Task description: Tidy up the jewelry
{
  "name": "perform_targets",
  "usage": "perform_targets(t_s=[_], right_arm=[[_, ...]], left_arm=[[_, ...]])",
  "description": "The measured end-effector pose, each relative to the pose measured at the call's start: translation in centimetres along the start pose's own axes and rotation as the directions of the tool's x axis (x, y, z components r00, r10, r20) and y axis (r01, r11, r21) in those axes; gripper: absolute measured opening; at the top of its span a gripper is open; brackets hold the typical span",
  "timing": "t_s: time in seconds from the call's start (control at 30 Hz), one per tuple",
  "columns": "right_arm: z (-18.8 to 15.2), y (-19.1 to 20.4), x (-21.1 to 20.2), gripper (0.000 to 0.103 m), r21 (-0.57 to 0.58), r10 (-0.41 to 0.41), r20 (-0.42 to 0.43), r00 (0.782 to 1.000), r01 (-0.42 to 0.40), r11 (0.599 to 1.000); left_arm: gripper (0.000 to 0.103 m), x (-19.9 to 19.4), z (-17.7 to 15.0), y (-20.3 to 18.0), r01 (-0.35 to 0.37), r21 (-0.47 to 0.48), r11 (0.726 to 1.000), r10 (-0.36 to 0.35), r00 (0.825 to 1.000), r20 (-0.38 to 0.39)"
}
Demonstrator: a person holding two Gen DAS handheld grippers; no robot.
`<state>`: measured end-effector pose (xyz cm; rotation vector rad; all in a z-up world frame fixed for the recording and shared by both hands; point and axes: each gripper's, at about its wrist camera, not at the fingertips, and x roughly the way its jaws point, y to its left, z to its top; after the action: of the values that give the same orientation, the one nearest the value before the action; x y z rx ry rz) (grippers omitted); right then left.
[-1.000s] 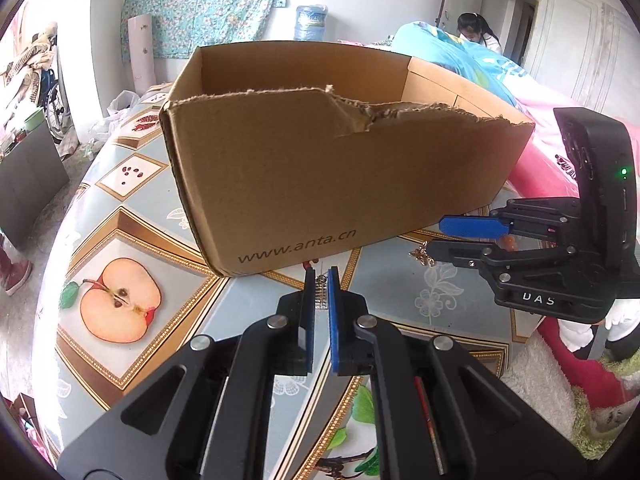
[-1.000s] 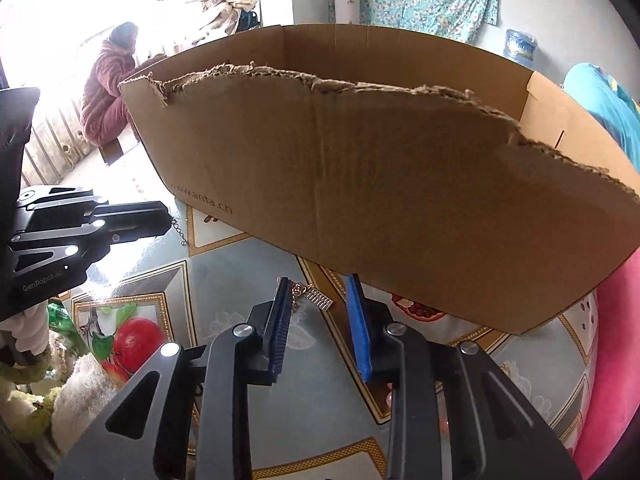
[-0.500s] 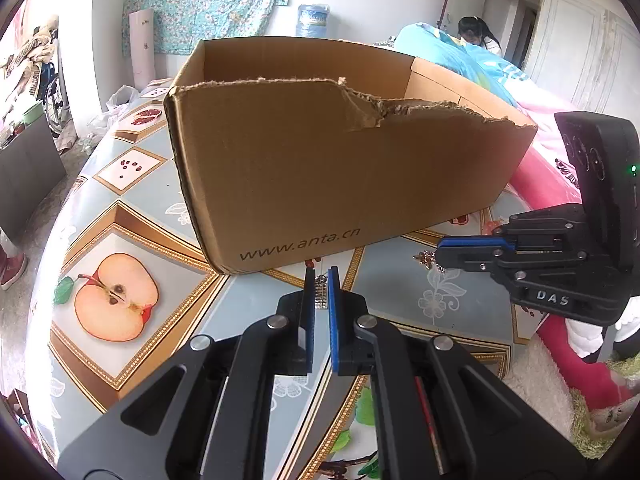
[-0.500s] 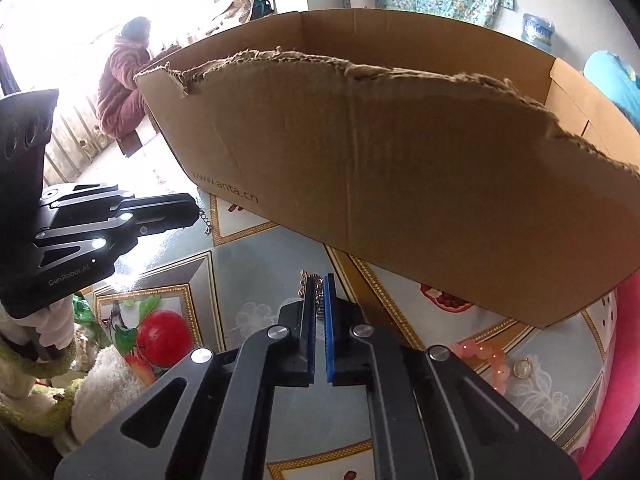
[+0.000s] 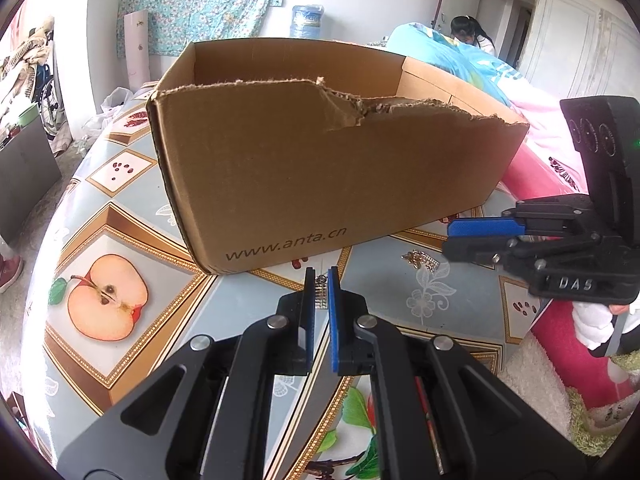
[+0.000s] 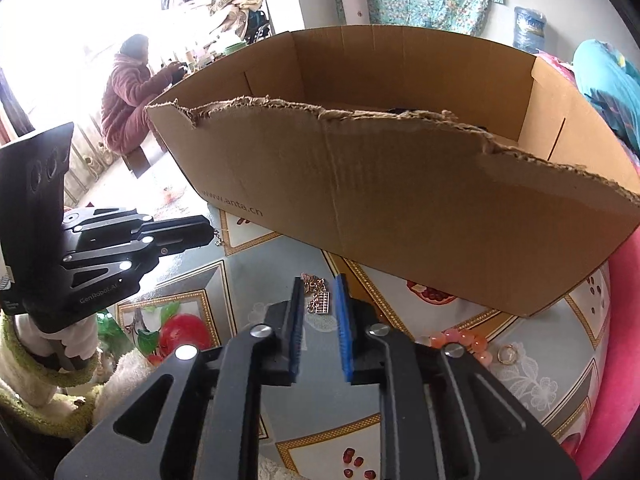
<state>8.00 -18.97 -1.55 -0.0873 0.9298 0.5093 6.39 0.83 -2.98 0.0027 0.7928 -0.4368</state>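
Fruit-patterned oilcloth covers the table (image 5: 120, 176), and a torn cardboard box (image 5: 320, 168) stands at its far side.

Progress, as I judge it, is slight. In the right wrist view something dark barely shows over the box's torn rim; what it is I cannot tell. Four pieces are visibly still outside the box.

At nine o'clock the left tongs (image 5: 321, 294) are clenched on a small gold chain piece (image 5: 320, 292), which stands upright between the pads, long axis twelve to six.

At centre the right tongs (image 6: 319, 304) have just been opening; a gold charm cluster (image 6: 318, 294) lies on the table between the parted pads, apparently untouched. Its long axis runs roughly from eleven to five.

Towards three o'clock, a pink bead bracelet (image 6: 460, 340) and a gold ring (image 6: 507, 354) wait near the box's front wall.
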Motion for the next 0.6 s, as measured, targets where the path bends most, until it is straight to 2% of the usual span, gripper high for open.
perform_targets(t_s=[0.2,0.23,0.27,0.4,0.6], right_arm=[[0.1,1.4,2.0,0.024,-0.093,-0.061,-0.047,0.997,0.056,0.994],[0.1,1.5,1.9,0.016,-0.101,-0.060,-0.049,0.997,0.055,0.993],[0.2,1.5,1.8,0.004,-0.096,-0.047,-0.059,0.997,0.041,0.995],[0.2,1.2,1.4,0.003,-0.049,-0.023,-0.068,0.997,0.020,0.999],[0.1,-0.4,-0.4,0.003,0.018,0.018,-0.032,0.999,-0.017,1.000]], left_arm=[[0.005,0.2,0.0,0.2,-0.001,-0.004,1.000,0.001,1.000,-0.006],[0.005,0.3,-0.1,0.3,-0.001,-0.005,1.000,0.001,1.000,-0.007],[0.005,0.3,-0.1,0.3,-0.001,-0.006,1.000,0.001,1.000,-0.008],[0.005,0.5,-0.1,0.5,0.003,-0.011,1.000,-0.003,1.000,-0.008],[0.005,0.3,-0.1,0.3,0.006,-0.007,1.000,-0.006,1.000,-0.004]])
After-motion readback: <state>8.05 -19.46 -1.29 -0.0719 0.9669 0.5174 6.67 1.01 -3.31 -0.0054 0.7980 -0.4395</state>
